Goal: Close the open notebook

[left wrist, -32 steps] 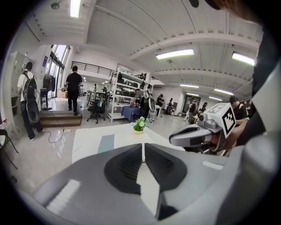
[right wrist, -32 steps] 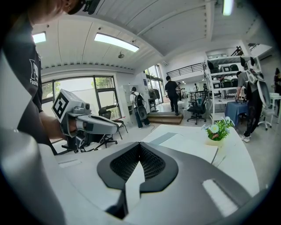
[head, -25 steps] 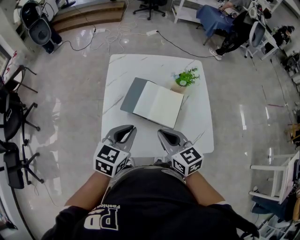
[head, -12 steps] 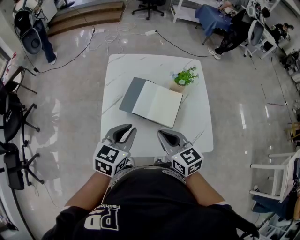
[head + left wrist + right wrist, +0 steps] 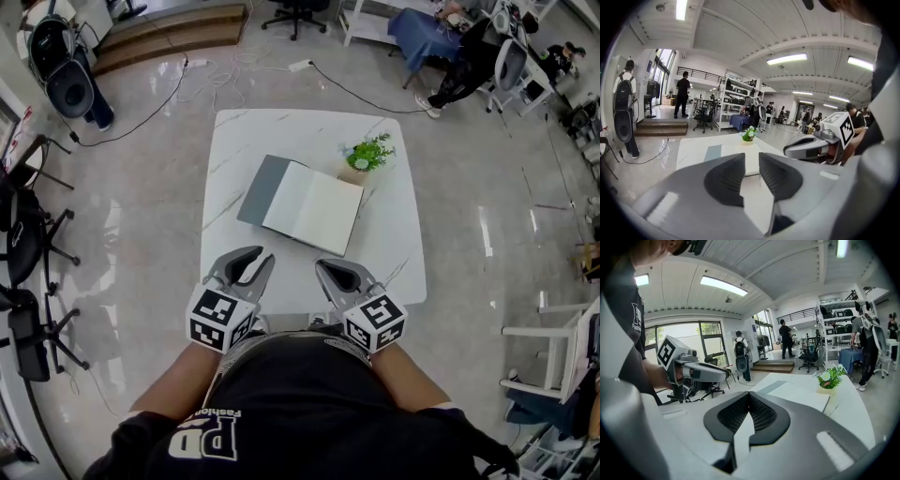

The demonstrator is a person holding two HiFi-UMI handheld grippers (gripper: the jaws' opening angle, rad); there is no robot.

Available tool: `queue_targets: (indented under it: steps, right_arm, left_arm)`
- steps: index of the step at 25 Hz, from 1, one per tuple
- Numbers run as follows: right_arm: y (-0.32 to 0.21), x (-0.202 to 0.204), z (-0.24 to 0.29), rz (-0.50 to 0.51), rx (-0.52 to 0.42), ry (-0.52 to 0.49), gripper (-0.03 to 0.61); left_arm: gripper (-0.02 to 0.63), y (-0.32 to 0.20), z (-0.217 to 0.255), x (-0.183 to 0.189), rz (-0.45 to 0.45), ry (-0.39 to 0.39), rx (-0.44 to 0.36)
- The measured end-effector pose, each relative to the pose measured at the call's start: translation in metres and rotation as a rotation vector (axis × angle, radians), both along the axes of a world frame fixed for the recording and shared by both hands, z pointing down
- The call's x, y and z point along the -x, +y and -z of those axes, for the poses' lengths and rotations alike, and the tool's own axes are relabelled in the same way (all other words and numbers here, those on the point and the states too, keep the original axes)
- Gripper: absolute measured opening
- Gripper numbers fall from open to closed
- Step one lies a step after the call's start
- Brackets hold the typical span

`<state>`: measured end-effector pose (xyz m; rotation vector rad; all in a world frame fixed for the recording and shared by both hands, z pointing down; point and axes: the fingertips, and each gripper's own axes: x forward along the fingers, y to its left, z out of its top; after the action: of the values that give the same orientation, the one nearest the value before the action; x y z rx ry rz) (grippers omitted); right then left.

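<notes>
I hold my left tool [image 5: 255, 257], jaws slightly spread, and my right tool [image 5: 325, 266], jaws pressed together on nothing, at the table's [image 5: 398, 267] near edge, poised, I judge, to reach the notebook [image 5: 302, 205] lying open mid-table beside a potted plant [image 5: 367, 156].

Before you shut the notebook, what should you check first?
1. Book flat and open: the grey-covered notebook with white pages lies on the white marble table: ok.
2. Is the left claw ready? Open, empty: ok.
3. Is the right claw ready? Shut, empty: not ok for grabbing.
4. Way to the notebook free, nothing between it and the claws: ok.
5. Is the small green potted plant clear of the far page? Cannot tell.
</notes>
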<state>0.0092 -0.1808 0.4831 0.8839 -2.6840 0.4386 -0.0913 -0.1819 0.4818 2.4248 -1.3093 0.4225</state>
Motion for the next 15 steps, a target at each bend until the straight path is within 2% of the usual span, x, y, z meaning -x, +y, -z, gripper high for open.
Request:
queue_targets:
  steps: [9,15]
  right_arm:
    - [0.001,0.002,0.0,0.005,0.004,0.002,0.0]
    - [0.0,0.003,-0.005,0.007,0.008,0.007,0.0]
  left_arm:
    - [0.121,-0.001,-0.003,0.005,0.011,-0.008,0.008]
    - [0.121,-0.011,-0.028,0.032,0.107,0.045,0.085]
